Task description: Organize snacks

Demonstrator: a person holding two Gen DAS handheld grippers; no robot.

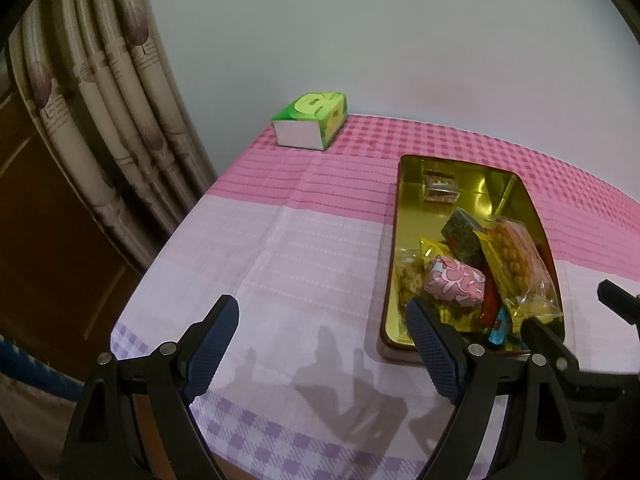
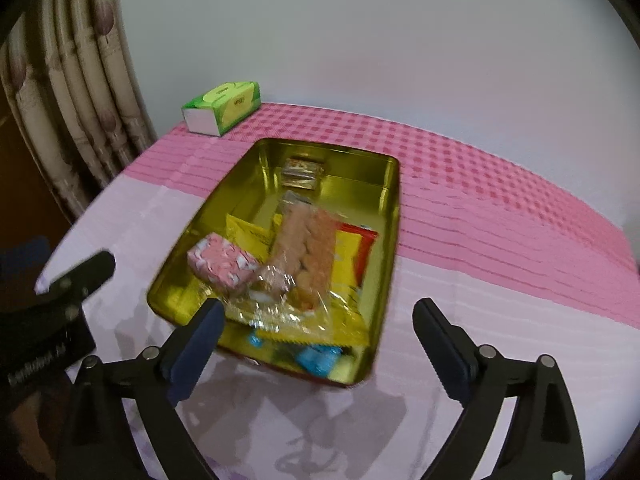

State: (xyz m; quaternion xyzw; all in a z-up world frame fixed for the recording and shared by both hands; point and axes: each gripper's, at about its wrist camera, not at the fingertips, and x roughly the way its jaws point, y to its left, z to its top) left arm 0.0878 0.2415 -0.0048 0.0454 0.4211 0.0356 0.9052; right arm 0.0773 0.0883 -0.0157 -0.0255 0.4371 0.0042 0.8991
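Gold tin (image 2: pixel 390 200) on counter (image 1: pixel 280 248), snacks piled at near end, pink packet (image 2: pixel 222 266) on top. Left claw (image 1: pixel 322 340) wide, empty. Right claw (image 2: pixel 318 336) wide, empty, above tin's near edge.

My bench (image 2: pixel 480 240) wears a pink and lilac checked cloth (image 1: pixel 280 240). On it sits a gold tin tray (image 2: pixel 394 208) of snacks, and a green tissue box (image 2: pixel 222 106) lies at the far corner, well apart.

Snacks (image 2: pixel 304 256) crowd the tin's (image 2: pixel 394 216) near end; its far half lies open.
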